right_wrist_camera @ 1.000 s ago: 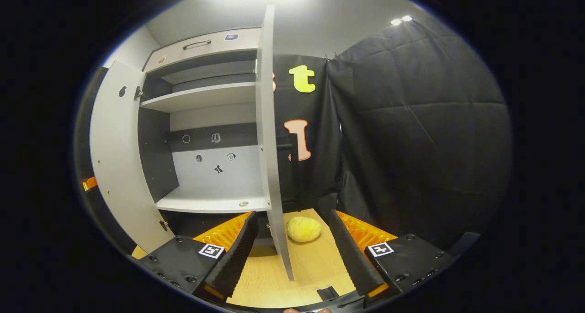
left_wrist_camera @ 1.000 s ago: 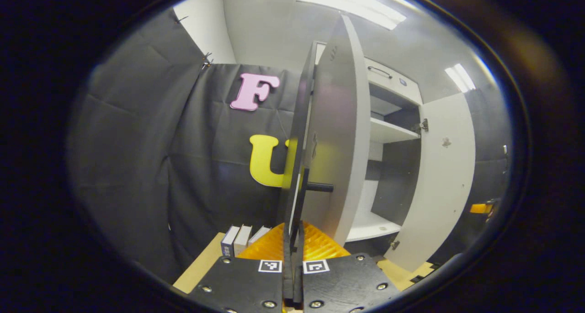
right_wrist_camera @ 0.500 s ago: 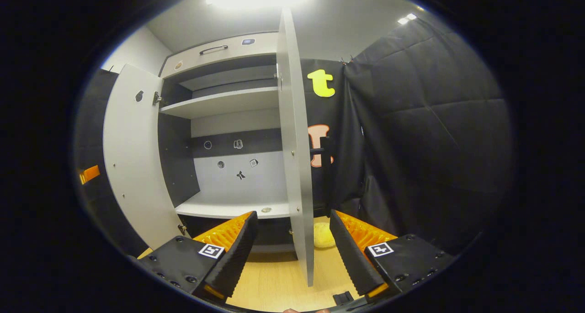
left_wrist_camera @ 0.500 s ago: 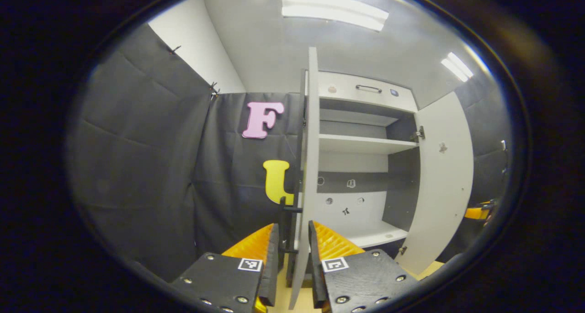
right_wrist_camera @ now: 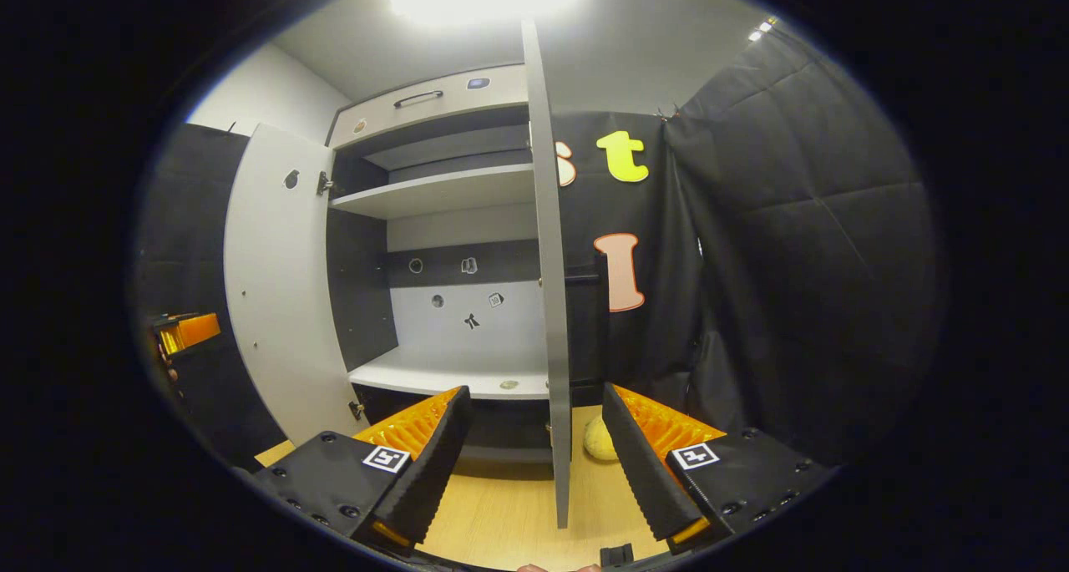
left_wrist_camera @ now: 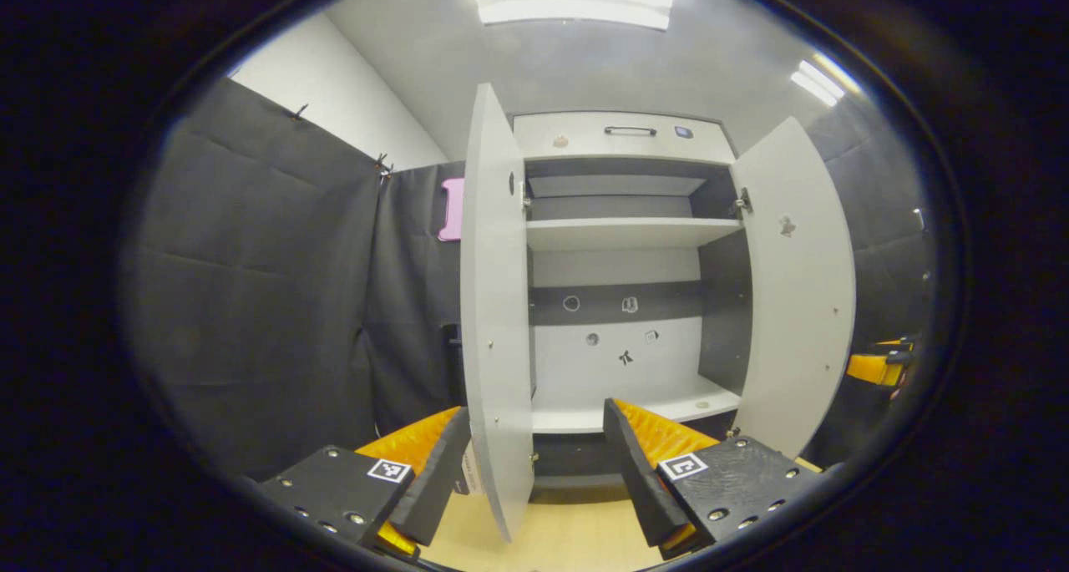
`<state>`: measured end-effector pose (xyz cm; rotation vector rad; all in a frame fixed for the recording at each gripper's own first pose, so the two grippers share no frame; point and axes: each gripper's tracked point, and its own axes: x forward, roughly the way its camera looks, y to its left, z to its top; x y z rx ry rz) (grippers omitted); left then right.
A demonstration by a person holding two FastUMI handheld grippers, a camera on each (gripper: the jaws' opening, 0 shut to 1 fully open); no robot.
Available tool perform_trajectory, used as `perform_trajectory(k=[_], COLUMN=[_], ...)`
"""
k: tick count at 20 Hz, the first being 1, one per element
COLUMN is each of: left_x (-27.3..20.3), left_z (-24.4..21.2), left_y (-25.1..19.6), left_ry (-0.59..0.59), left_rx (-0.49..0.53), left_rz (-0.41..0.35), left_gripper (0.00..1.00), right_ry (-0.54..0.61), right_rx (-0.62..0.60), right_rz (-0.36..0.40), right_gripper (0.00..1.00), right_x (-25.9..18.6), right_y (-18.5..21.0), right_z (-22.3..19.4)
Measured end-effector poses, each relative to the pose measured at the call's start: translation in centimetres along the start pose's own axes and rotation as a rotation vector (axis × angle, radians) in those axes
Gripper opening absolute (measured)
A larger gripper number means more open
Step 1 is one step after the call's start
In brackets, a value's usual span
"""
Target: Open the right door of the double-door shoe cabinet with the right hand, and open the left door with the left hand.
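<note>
Black cloth walls close the booth around a pale wooden floor [right_wrist_camera: 509, 522]. White double-door shoe cabinet [left_wrist_camera: 618, 221] stands against the back, both doors swung out. Left door [left_wrist_camera: 494, 305] is edge-on between the left gripper [left_wrist_camera: 534, 472] fingers, which are spread wide, not touching it. Right door [right_wrist_camera: 551, 305] is edge-on between the right gripper [right_wrist_camera: 534, 463] fingers, also spread, no contact. Black bar handle [right_wrist_camera: 585, 278] sits on the right door's outer face. Yellow roundish object [right_wrist_camera: 600, 440] lies on the floor beside the right door's bottom edge.
</note>
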<state>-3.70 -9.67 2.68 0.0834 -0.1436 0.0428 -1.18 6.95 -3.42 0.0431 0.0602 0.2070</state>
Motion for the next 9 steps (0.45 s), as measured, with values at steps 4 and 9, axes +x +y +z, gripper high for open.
perform_trajectory(k=[4, 9], left_x=[-0.9, -2.0], left_z=[1.1, 1.7], left_y=[-1.3, -3.4], left_ry=[-0.019, -0.019], left_rx=[-0.029, 0.017], left_rz=[0.025, 0.013], left_gripper=[0.92, 0.92], right_ry=[0.004, -0.027], right_rx=[0.047, 0.081], right_rz=[0.036, -0.005], right_gripper=[0.98, 0.98], right_x=[-1.5, -2.9], right_y=[-1.1, -3.9], right_z=[-0.4, 1.0])
